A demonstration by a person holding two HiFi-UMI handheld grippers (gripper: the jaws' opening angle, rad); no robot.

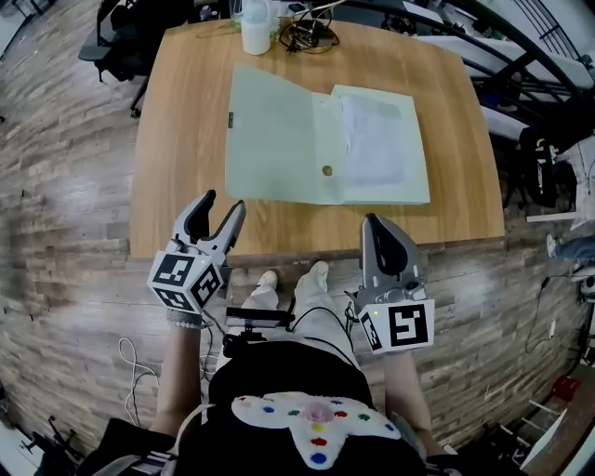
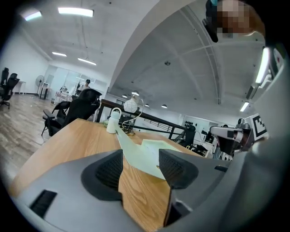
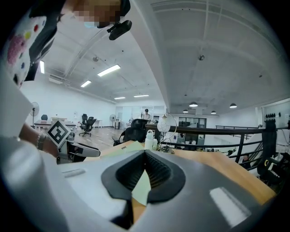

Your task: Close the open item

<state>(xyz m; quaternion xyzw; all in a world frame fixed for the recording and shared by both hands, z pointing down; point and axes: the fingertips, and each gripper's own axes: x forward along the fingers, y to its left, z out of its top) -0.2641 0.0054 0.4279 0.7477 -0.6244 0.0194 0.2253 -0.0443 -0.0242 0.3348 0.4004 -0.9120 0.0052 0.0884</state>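
A pale green folder (image 1: 279, 139) lies open flat on the wooden table (image 1: 186, 139), its cover spread left and white papers (image 1: 372, 144) in its right half. My left gripper (image 1: 222, 210) hovers at the table's near edge, left of the folder's front corner, open with nothing between its fingers. In the left gripper view the folder (image 2: 142, 156) shows low ahead between the spread jaws of that gripper (image 2: 140, 168). My right gripper (image 1: 379, 227) is shut and empty, just before the near edge below the folder's right half. The right gripper view shows its tips (image 3: 145, 154) touching, with the folder (image 3: 142, 188) beyond.
A white bottle (image 1: 256, 26) and a tangle of cables (image 1: 311, 33) stand at the table's far edge. Office chairs (image 1: 121, 42) are beyond the far left corner, and a dark railing (image 1: 521, 56) runs along the right. The person's legs and shoes (image 1: 293, 279) are below the near edge.
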